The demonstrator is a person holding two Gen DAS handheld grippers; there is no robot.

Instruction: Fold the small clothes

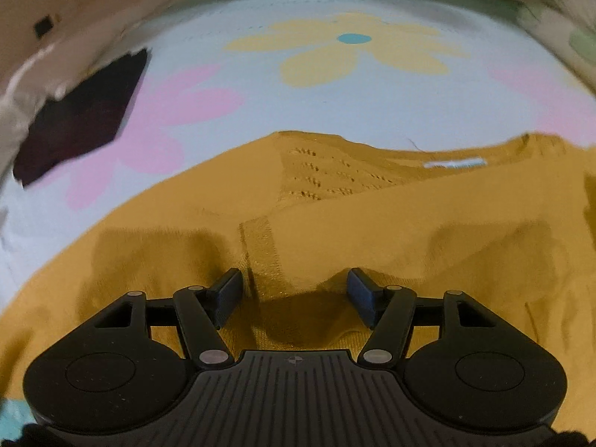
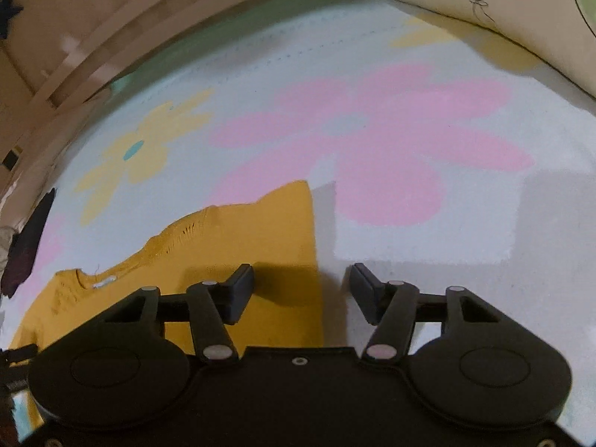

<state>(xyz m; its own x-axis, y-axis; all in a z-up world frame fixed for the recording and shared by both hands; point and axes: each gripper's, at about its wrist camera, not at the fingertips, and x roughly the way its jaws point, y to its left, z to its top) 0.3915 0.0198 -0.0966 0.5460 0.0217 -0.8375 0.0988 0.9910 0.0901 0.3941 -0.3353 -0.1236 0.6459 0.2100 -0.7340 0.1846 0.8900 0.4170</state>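
Observation:
A mustard-yellow knit top (image 1: 372, 223) lies spread on the flowered light-blue sheet (image 1: 335, 111), its white neck label (image 1: 454, 164) toward the far right. One sleeve is folded across the body, with its ribbed cuff (image 1: 260, 249) just ahead of my left gripper (image 1: 294, 294). That gripper hovers open over the cloth, its shadow under it and nothing pinched. In the right wrist view the top (image 2: 260, 238) ends in a straight right edge. My right gripper (image 2: 301, 294) stands open astride that edge, left finger over the cloth, right finger over bare sheet.
A dark folded garment (image 1: 82, 119) lies at the sheet's left edge and shows in the right wrist view as the dark garment (image 2: 26, 246). A cream pillow with green leaves (image 2: 503, 3) lies at the far right. A wooden bed frame (image 2: 111, 44) borders the far side.

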